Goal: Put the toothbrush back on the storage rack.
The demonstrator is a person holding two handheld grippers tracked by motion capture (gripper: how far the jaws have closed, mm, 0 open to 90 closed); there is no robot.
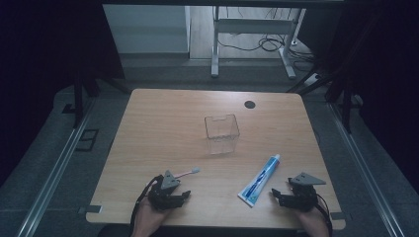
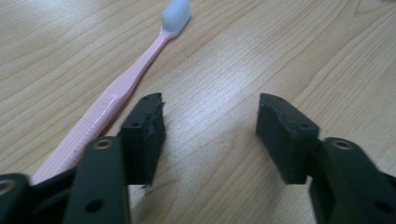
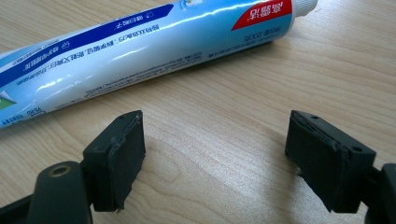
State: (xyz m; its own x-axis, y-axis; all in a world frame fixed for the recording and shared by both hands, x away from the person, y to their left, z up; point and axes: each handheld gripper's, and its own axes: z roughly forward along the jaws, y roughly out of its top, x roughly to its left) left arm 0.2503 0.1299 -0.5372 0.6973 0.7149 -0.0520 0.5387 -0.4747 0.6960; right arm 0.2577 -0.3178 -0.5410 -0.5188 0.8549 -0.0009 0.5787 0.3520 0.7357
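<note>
1. High view: toothbrush (image 1: 185,173) near table (image 1: 163,118) front edge; left gripper (image 1: 184,195) jaws apart, brush outside them.
2. Right gripper (image 1: 274,196) jaws apart, empty, beside toothpaste (image 1: 259,180).
3. Step: pre-grasp. Next: straddle handle, then clamp.

Toothbrush (image 2: 122,86) handle end hidden behind claw.

**Print on the toothpaste tube, little of it readable**

The toothpaste tube (image 3: 154,44) carries all the lettering here. In the right gripper view, white Chinese characters sit upside down on a red patch near the cap end, too blurred to make out for sure. A line of small white characters runs along the dark blue stripe, and fine dark print below it on the pale blue, both too small to read.
</note>
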